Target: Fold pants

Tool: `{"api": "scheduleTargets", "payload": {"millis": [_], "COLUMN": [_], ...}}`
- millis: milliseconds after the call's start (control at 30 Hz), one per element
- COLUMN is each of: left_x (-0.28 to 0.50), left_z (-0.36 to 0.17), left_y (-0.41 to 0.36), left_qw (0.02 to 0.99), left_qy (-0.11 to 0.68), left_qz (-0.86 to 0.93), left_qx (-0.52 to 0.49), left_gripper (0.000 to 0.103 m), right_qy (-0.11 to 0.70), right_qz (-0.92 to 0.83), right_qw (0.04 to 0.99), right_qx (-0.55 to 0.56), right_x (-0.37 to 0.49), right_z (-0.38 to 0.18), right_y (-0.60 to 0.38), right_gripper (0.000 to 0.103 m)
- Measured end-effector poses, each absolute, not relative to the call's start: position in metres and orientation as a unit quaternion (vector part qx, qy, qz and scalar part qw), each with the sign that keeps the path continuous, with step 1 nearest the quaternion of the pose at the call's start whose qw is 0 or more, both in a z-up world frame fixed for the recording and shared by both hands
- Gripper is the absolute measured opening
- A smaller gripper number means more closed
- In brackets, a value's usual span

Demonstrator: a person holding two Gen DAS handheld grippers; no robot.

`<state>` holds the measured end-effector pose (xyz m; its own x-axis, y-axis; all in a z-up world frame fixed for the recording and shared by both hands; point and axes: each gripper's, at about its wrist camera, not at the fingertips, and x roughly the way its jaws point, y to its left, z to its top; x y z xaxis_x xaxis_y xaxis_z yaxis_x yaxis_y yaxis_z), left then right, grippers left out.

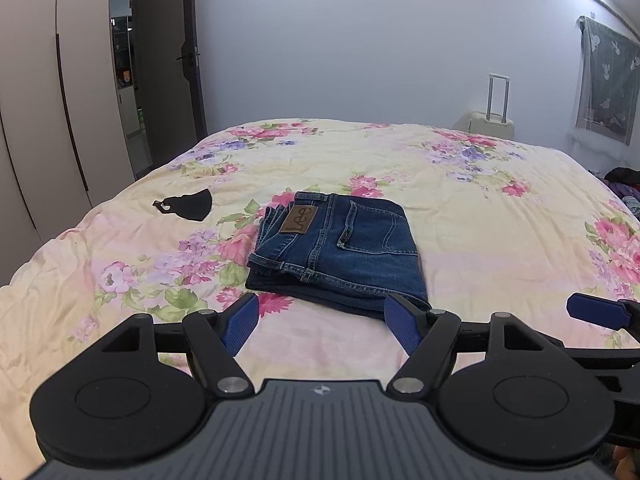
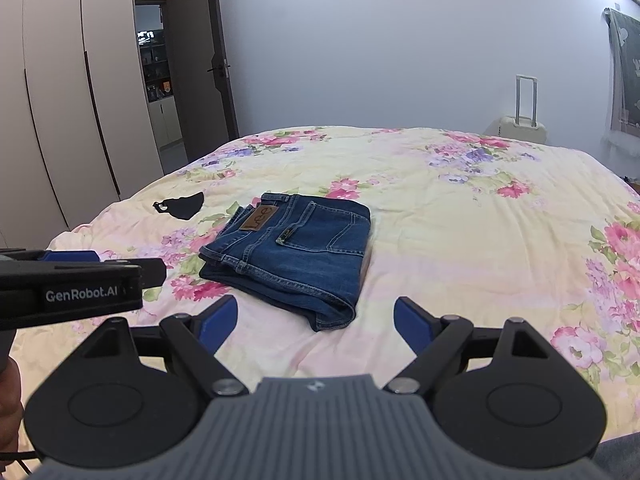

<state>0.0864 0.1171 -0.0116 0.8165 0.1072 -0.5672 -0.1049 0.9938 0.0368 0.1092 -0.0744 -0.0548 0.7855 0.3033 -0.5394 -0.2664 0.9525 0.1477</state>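
On the wide floral-print quilted bed (image 1: 460,200) the dark blue denim jeans (image 1: 340,252) lie folded into a compact rectangle — dead ahead of both tools. Left gripper (image 1: 322,322) and right gripper (image 2: 316,322) hang wide apart, empty, the left slightly nearer.

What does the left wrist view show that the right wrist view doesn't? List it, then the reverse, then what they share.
Only the left wrist view: dark clothes at the bed's right edge, and one blue pad of the right gripper.
Only the right wrist view: the left gripper from the side, with its GenRobot.AI label.
Both: folded jeans, black mask, floral bedspread, suitcase, open door.
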Motion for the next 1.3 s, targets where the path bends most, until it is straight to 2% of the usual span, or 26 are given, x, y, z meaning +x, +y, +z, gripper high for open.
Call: {"api": "scheduleTargets", "payload": {"millis": [1300], "left_x": [0.0866], "left_z": [-0.0103], "left_y": [0.1111], "left_qw": [0.953], "left_qy": [0.299], "left_qz": [0.053], "left_qx": [0.009], "left_gripper": [0.084], "right_qy": [0.295], "right_qz": [0.144], "right_qw": [0.944], "right_qx": [0.039], "right_x": [0.1088], "right_z": [-0.0555], "right_y": [-0.0786], "right_gripper": [0.081]}}
